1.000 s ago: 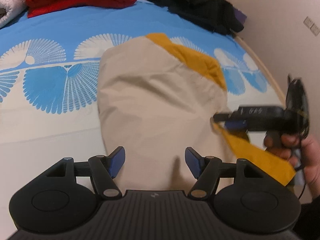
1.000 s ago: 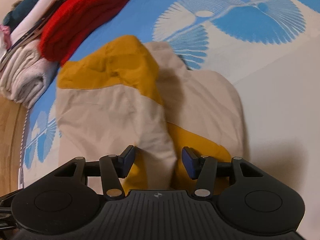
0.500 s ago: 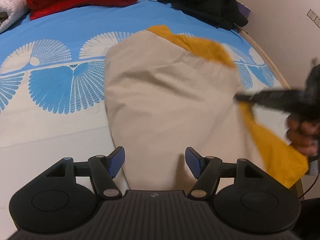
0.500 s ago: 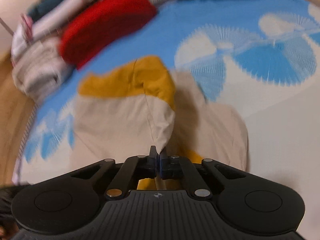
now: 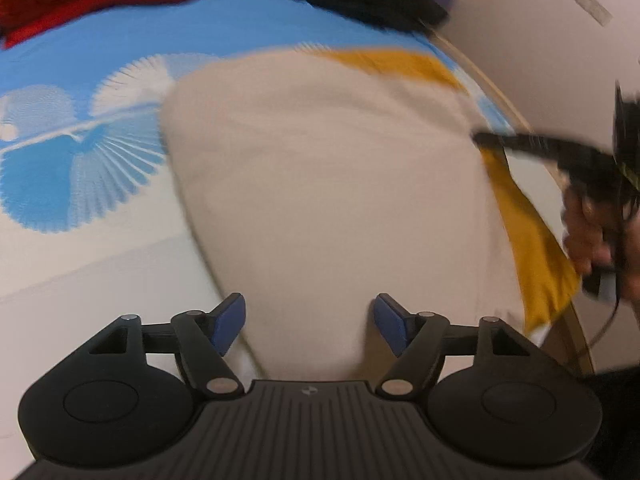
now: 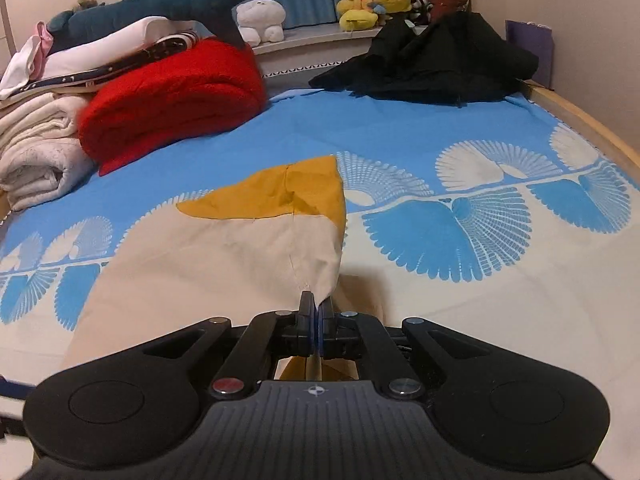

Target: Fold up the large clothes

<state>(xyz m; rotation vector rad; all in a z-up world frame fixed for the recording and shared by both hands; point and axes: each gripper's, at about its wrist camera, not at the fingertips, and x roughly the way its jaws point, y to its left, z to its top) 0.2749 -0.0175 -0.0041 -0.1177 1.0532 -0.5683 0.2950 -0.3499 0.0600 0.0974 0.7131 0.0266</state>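
Lifted since before, right claw [image 6: 316, 312] pinches beige garment [image 6: 224, 256]; left claw [image 5: 310, 322] opening, empty.

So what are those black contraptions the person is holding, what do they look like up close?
Each gripper, left and right, is matte black plastic: a ribbed centre plate with a small emblem, a round disc on each side, jointed arms with silver pivots, and two fingers with blue pads. A thin black cable hangs by the hand.

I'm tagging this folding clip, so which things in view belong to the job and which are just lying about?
In the job:
- beige and mustard garment
- right gripper, shut on its edge
- left gripper, jaws opening over the cloth, gripping nothing

Lying about:
- red blanket
- black clothes
- white folded bedding
- shark plush
- yellow plush toys
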